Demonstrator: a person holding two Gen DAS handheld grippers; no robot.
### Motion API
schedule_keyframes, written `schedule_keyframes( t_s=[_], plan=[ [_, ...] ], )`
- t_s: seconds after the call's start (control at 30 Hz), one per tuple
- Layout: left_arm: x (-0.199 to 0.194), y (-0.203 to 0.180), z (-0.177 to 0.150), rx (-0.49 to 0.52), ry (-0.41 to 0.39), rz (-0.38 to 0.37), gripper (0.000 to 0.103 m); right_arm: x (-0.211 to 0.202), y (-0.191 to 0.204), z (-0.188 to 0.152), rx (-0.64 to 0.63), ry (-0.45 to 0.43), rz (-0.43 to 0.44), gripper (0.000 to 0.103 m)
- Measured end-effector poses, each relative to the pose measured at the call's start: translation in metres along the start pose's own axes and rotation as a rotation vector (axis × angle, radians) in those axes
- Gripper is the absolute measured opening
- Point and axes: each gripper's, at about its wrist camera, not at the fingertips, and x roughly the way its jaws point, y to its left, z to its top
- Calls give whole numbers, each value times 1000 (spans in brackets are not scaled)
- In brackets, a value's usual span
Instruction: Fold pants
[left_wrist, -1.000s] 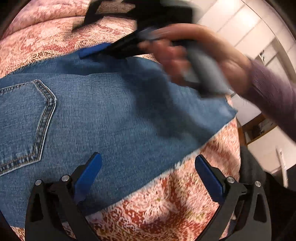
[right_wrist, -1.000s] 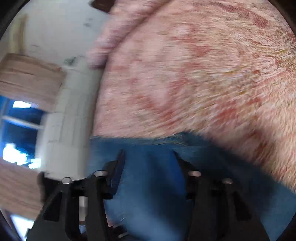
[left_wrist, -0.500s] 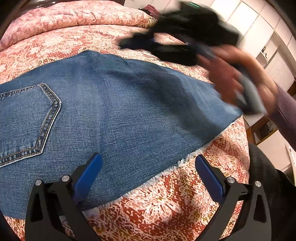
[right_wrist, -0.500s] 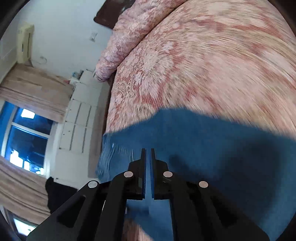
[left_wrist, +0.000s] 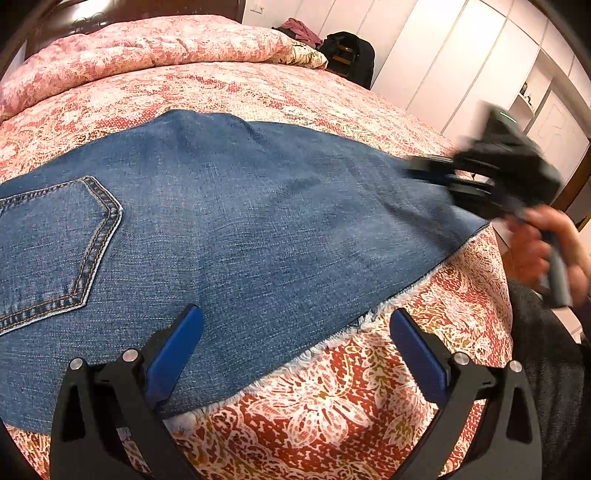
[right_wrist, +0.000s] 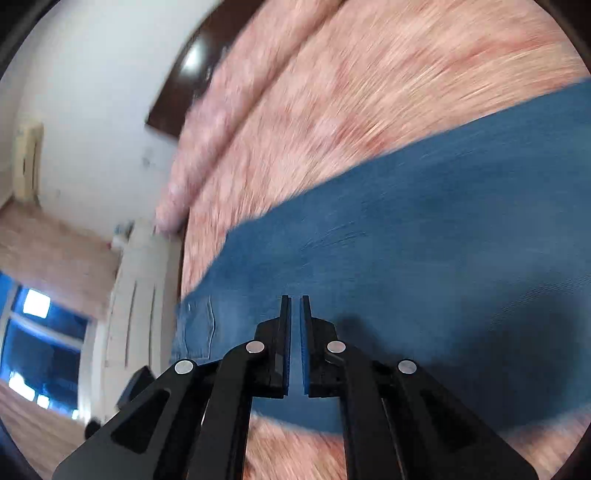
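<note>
The blue denim pants (left_wrist: 229, 236) lie flat on the red flowery bedspread (left_wrist: 354, 398), frayed hem between the left gripper (left_wrist: 295, 339)'s 2 wide-apart jaws (ready to pinch), while the right gripper (right_wrist: 294, 306), jaws together and empty, hangs above them.

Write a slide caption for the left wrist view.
Open left gripper over folded jeans on a floral bedspread.
</note>
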Motion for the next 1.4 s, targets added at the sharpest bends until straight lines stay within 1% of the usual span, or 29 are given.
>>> schedule_keyframes(
  t_s=[0.07, 0.1, 0.13, 0.17, 0.2, 0.23, 0.27, 0.33, 0.4, 0.5, 0.57, 0.63, 0.67, 0.73, 0.77, 0.8, 0.87, 0.93, 0.97, 1.0, 1.03, 1.07, 1.1, 1.17, 1.23, 1.27, 1.3, 1.4],
  plan=[
    [-5, 5, 0, -5, -4, -8, 100, -58, -34, -7, 84, -118, -63, 3],
    [-7, 6, 0, -8, -9, -15, 100, -95, -59, -12, 145, -201, -123, 6],
    [-9, 8, 0, -12, -13, -22, 101, -119, -76, -15, 190, -252, -163, 22],
    [-10, 10, -1, -18, -19, -31, 101, -141, -93, -18, 239, -295, -187, 35],
    [-11, 11, -1, -23, -23, -38, 101, -164, -115, -22, 317, -344, -208, 53],
    [-11, 12, 0, -27, -25, -41, 101, -177, -131, -24, 370, -376, -192, 53],
    [-11, 12, -1, -27, -25, -41, 101, -184, -138, -24, 384, -391, -170, 53],
    [-10, 11, -1, -22, -22, -34, 101, -183, -141, -22, 373, -404, -160, 53],
    [-11, 9, -1, -16, -20, -27, 101, -182, -145, -16, 376, -399, -120, 53],
    [-11, 9, -1, -18, -22, -30, 101, -173, -141, -7, 359, -401, -131, 53],
    [-11, 9, 0, -20, -22, -31, 101, -167, -143, -5, 380, -399, -157, 53],
    [-11, 10, 1, -20, -22, -31, 101, -161, -145, -3, 383, -398, -171, 50],
    [-11, 10, 1, -20, -23, -32, 101, -159, -144, -3, 380, -397, -182, 45],
    [-10, 10, 1, -22, -25, -35, 101, -152, -143, 0, 354, -385, -184, 23],
    [-11, 10, 1, -24, -26, -39, 101, -152, -142, -1, 343, -381, -204, 2],
    [-11, 10, 2, -25, -27, -40, 101, -153, -141, -1, 334, -388, -213, 1],
    [-10, 11, 2, -25, -27, -41, 101, -161, -138, -3, 346, -408, -176, 1],
    [-10, 11, 2, -26, -28, -42, 101, -170, -133, -7, 335, -424, -173, 1],
    [-10, 11, 2, -28, -30, -45, 101, -169, -135, -9, 335, -413, -192, 1],
    [-11, 12, 2, -31, -33, -51, 101, -164, -145, -10, 358, -387, -231, 1],
    [-11, 13, 2, -34, -35, -55, 101, -157, -157, -11, 390, -362, -252, 1],
    [-11, 14, 2, -39, -37, -62, 101, -151, -169, -11, 414, -354, -218, 0],
    [-11, 14, 2, -40, -38, -64, 101, -153, -174, -12, 439, -375, -181, 0],
    [-11, 13, 2, -36, -36, -59, 101, -160, -173, -16, 485, -398, -140, 4],
    [-10, 13, 3, -35, -36, -57, 101, -176, -166, -24, 491, -465, -106, 21],
    [-10, 13, 3, -38, -38, -61, 101, -182, -165, -28, 497, -493, -99, 27],
    [-10, 13, 3, -41, -40, -66, 101, -188, -167, -33, 516, -518, -87, 36],
    [-9, 14, 4, -46, -42, -73, 101, -190, -176, -34, 563, -535, -44, 36]
  ],
)
